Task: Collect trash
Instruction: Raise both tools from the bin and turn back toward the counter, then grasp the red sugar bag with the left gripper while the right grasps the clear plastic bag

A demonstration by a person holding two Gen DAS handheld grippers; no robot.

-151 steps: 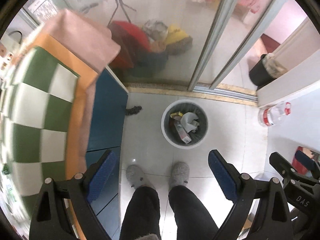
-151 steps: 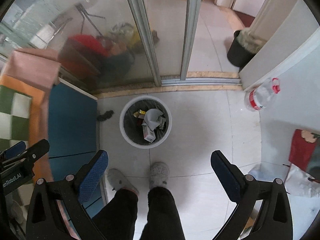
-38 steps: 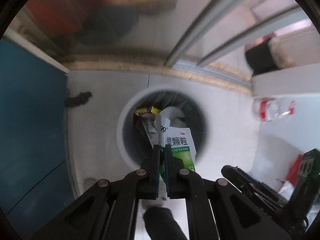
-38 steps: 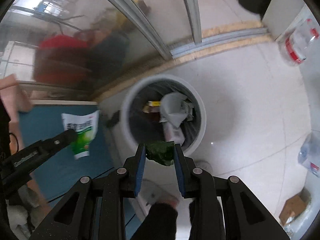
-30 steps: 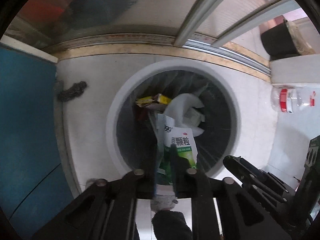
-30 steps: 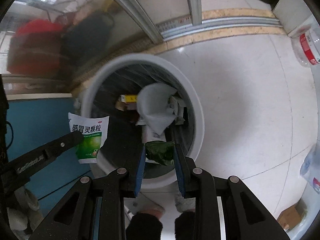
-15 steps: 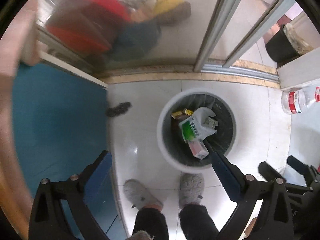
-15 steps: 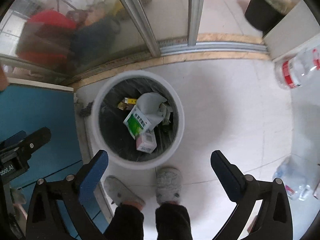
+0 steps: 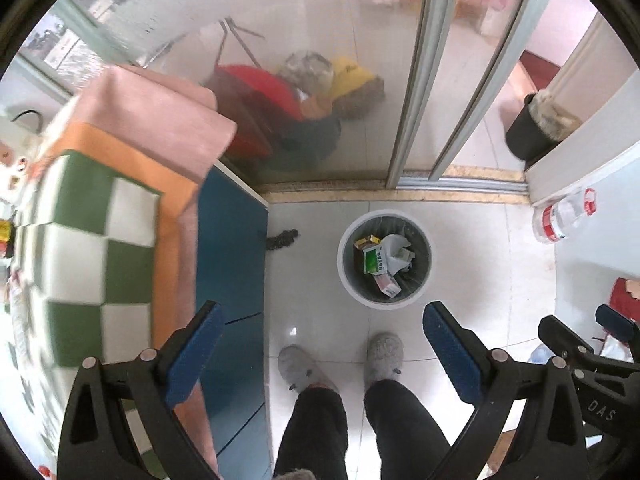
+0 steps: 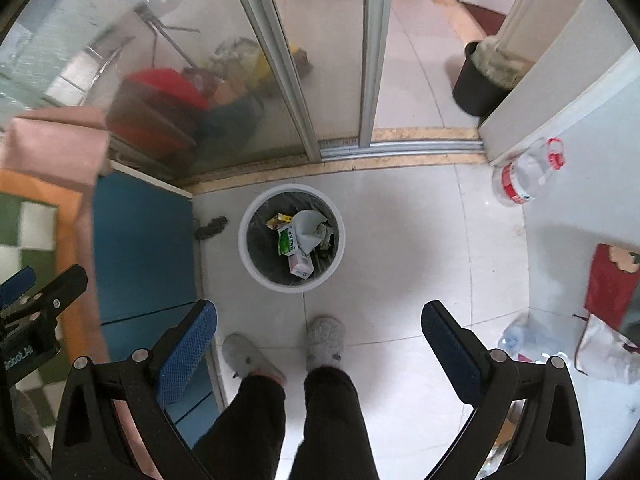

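Note:
A round white waste bin [image 9: 345, 272] [image 10: 245, 256] with a dark liner stands on the tiled floor ahead of the person's feet. In it lie a green-and-white medicine packet [image 9: 374, 261] [image 10: 286, 243], crumpled white paper [image 9: 394, 246] [image 10: 306, 226], a yellow wrapper and a small box. My left gripper [image 9: 320, 354] is open and empty, held high above the floor. My right gripper [image 10: 320, 350] is open and empty too, at about the same height. The right gripper's side shows in the left wrist view [image 9: 580, 344].
A blue cabinet [image 9: 230, 264] with a checked cloth [image 9: 80, 240] on top stands at the left. A glass sliding door [image 10: 280, 60] is behind the bin. A plastic bottle [image 10: 524, 178], a red bag [image 10: 610, 280] and a black bin [image 10: 476, 80] are at the right.
Both grippers opened over the bin and dropped the green-and-white packet and the green scrap into it. Both have since risen well above the floor, back from the bin.

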